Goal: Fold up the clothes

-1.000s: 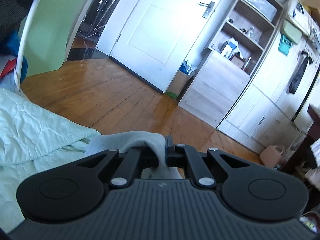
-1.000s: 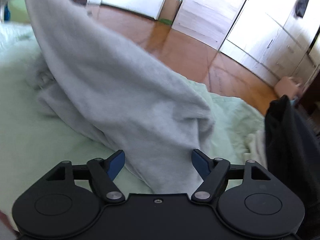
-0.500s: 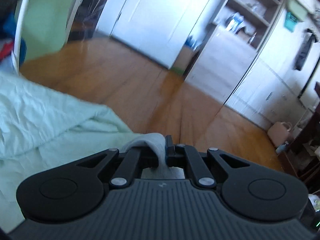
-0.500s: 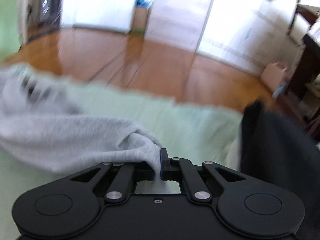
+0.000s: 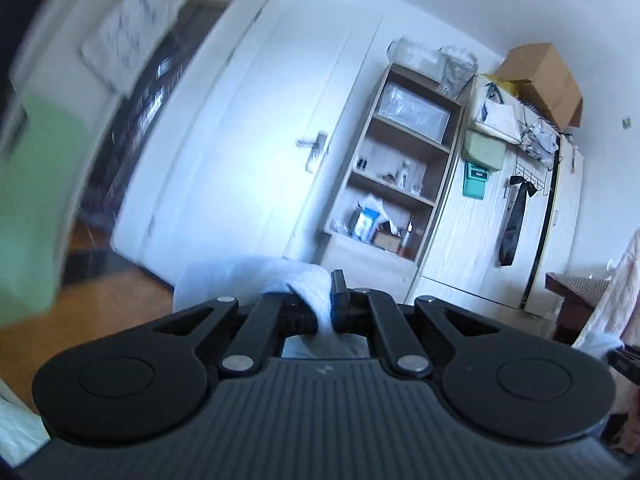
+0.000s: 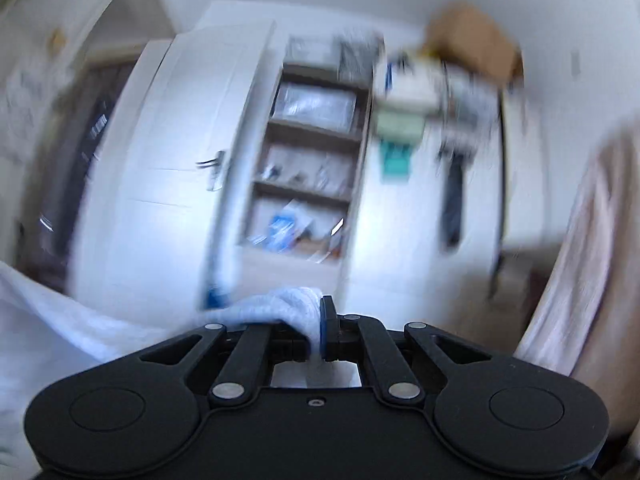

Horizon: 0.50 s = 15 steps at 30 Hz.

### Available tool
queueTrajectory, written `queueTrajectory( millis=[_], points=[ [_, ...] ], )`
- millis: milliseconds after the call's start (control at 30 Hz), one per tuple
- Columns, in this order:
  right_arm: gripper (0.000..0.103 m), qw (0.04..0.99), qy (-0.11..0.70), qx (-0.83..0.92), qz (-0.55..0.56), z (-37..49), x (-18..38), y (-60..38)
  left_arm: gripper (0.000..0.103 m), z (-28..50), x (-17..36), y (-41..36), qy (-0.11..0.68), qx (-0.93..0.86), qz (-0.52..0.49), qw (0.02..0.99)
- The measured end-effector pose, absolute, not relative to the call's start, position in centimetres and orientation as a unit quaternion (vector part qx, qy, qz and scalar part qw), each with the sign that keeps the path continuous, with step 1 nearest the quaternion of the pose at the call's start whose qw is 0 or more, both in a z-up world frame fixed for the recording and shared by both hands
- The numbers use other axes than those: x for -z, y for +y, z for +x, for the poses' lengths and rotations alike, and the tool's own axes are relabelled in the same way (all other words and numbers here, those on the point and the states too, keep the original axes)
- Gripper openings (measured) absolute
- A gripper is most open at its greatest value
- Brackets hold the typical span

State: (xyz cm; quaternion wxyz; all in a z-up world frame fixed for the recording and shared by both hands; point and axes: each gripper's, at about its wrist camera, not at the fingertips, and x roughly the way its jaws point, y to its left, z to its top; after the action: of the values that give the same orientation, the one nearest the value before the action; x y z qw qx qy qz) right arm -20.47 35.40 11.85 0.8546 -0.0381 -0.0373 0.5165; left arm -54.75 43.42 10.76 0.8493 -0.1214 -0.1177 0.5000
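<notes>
Left wrist view shows the left tool (image 5: 331, 312) clamped on a bunched edge of the soft grey knit garment (image 5: 280, 276), a fold of cloth pinched between its black pads, with the rest dropping out of sight below the tool body. Right wrist view, badly blurred, shows the right tool (image 6: 320, 334) likewise closed on another bunch of that garment, whose cloth trails off to the lower left; its jaws have just been closing, and fabric is between them. Both tools point roughly level toward the white panelled door (image 5: 240, 152) and the open wooden shelf unit (image 5: 400, 168), so the garment appears held up in the air between the two hands (how far it hangs I cannot tell). Such fabric looks light, limp and stretchy, with no stiffness of its own; it should drape rather than hold shape, so gripping at corners or a seam edge seems wisest, keeping it taut.
</notes>
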Motion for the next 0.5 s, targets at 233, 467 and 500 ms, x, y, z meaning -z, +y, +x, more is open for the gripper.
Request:
queueTrajectory(
  millis=[233, 467, 500],
  points=[
    [0.004, 0.793, 0.292, -0.511, -0.160, -16.3, 10.3, 33.3, 0.004, -56.7, 6.7, 40.6, 0.102, -0.512, -0.306, 0.796],
    [0.004, 0.725, 0.454, -0.449, -0.259, -15.7, 22.7, 34.3, 0.004, -57.5, 20.7, 39.7, 0.151, -0.540, -0.439, 0.702],
    [0.004, 0.731, 0.434, -0.457, -0.262, -16.0, 22.0, 34.3, 0.004, -57.8, 20.6, 39.6, 0.132, -0.544, -0.446, 0.699]
  ],
)
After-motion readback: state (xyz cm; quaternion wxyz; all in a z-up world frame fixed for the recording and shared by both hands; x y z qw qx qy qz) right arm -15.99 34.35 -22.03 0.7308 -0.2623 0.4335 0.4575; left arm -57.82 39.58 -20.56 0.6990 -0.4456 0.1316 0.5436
